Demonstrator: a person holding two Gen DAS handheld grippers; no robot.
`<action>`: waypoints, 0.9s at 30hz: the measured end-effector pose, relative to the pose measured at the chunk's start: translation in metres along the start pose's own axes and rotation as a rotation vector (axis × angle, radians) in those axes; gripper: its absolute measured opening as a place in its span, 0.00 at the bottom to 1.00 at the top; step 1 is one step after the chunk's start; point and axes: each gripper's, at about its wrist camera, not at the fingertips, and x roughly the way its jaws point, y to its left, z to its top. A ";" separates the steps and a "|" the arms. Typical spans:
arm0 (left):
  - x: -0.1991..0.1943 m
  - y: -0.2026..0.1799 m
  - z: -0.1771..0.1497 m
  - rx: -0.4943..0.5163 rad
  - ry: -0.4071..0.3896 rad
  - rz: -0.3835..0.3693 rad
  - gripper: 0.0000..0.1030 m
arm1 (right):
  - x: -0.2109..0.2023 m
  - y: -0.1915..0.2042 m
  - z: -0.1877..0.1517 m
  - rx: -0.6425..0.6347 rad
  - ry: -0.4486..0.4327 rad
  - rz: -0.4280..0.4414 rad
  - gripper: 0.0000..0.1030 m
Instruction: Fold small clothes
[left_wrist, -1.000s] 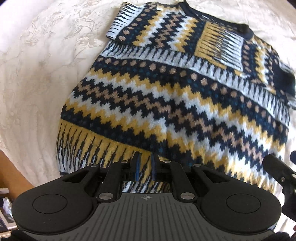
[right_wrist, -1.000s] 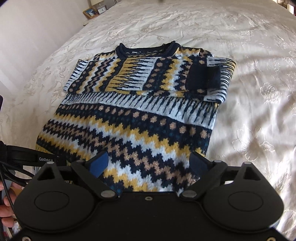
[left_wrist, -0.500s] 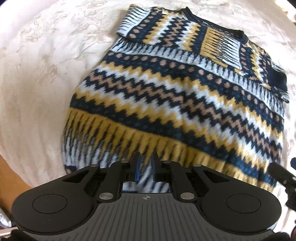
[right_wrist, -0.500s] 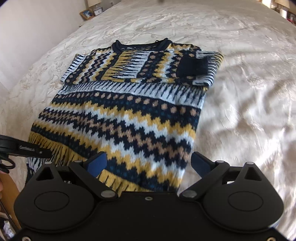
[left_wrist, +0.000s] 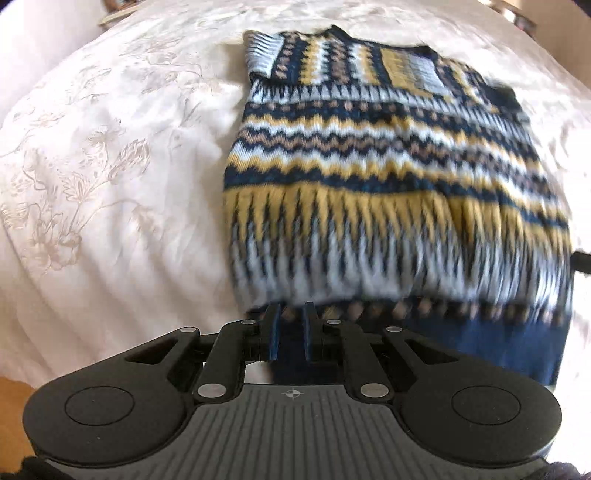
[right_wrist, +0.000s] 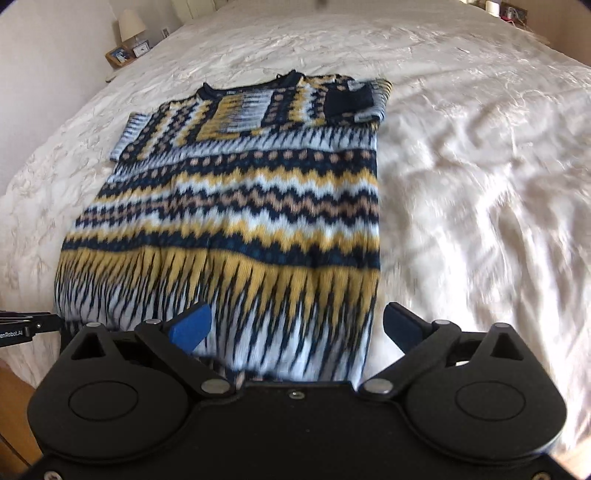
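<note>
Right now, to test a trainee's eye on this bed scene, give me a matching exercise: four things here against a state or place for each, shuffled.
Things:
1. left gripper
2. right gripper
3. sweater
4. lamp

States or places:
A. jaws wide apart
B. beside the bed, at its far corner
C. jaws nearly together
D. flat on the bedspread, sleeves folded across the chest

Pairs: 1-C, 2-A, 3-D, 4-B.

The right gripper's jaws have just been opening further. They grip nothing, and the sweater's hem lies below them.
</note>
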 end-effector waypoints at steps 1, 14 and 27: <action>0.001 0.003 -0.006 0.010 0.002 0.002 0.12 | -0.001 0.001 -0.005 0.007 0.004 -0.007 0.97; 0.023 0.025 -0.031 0.001 0.053 -0.112 0.12 | 0.011 0.010 -0.036 0.045 0.081 -0.017 0.99; 0.035 0.018 -0.036 0.003 0.033 -0.169 0.81 | 0.040 -0.008 -0.055 0.168 0.174 -0.012 0.99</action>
